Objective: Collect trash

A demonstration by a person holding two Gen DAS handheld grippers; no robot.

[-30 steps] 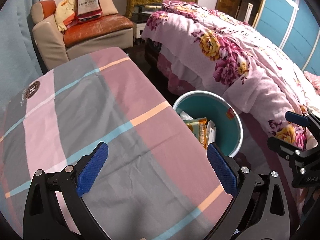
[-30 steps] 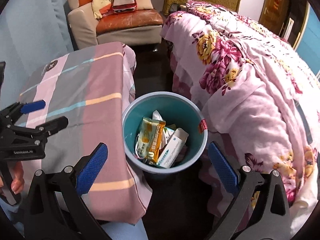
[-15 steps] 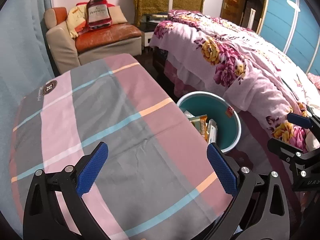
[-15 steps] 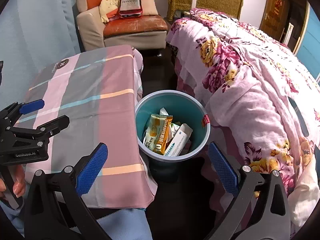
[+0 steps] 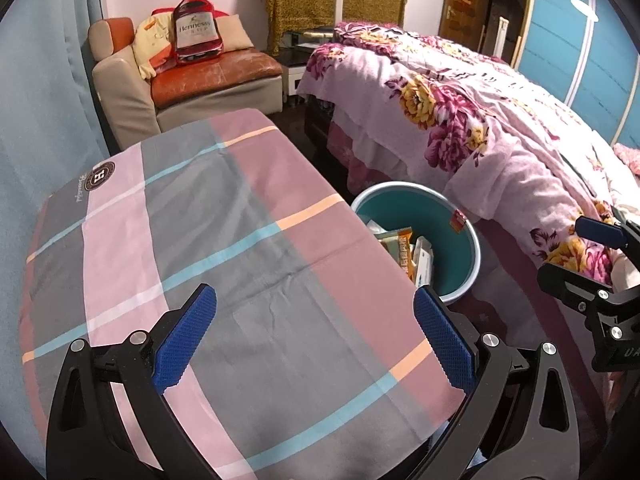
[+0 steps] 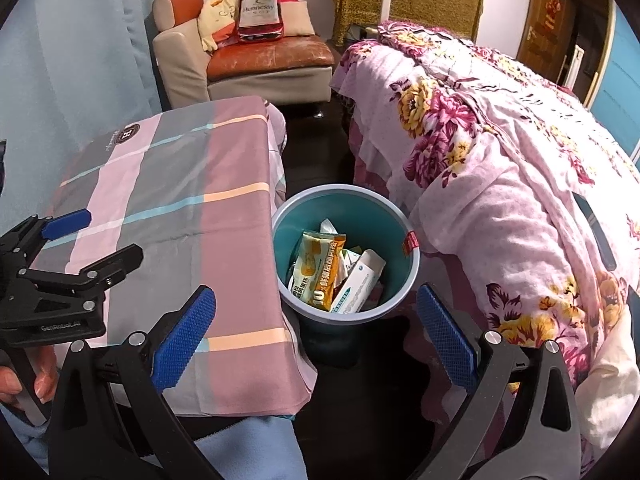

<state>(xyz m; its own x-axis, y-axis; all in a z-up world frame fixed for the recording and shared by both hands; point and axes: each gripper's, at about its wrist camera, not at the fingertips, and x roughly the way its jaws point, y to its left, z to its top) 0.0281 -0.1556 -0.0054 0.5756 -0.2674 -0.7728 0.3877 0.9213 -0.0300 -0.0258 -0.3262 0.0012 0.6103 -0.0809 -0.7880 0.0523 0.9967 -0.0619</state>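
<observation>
A teal round bin [image 6: 404, 284] stands on the dark floor between the table and the bed; it also shows in the left wrist view [image 5: 466, 256]. Inside lie a yellow snack packet [image 6: 318, 268], a white tube [image 6: 360, 280] and other wrappers. My left gripper [image 5: 316, 338] is open and empty above the checked tablecloth [image 5: 224, 216]. My right gripper [image 6: 316, 336] is open and empty, above and in front of the bin. The left gripper also appears at the left of the right wrist view [image 6: 80, 240].
The table with the pink and grey checked cloth [image 6: 168, 200] stands left of the bin. A bed with a pink floral cover [image 6: 500, 152] stands to the right. An armchair [image 6: 264, 60] with cushions stands at the back, a blue curtain [image 6: 60, 80] on the left.
Both grippers have drawn back and up, so the table, bin and bed look smaller and farther. Both stay open and empty. The bin's contents have not moved.
</observation>
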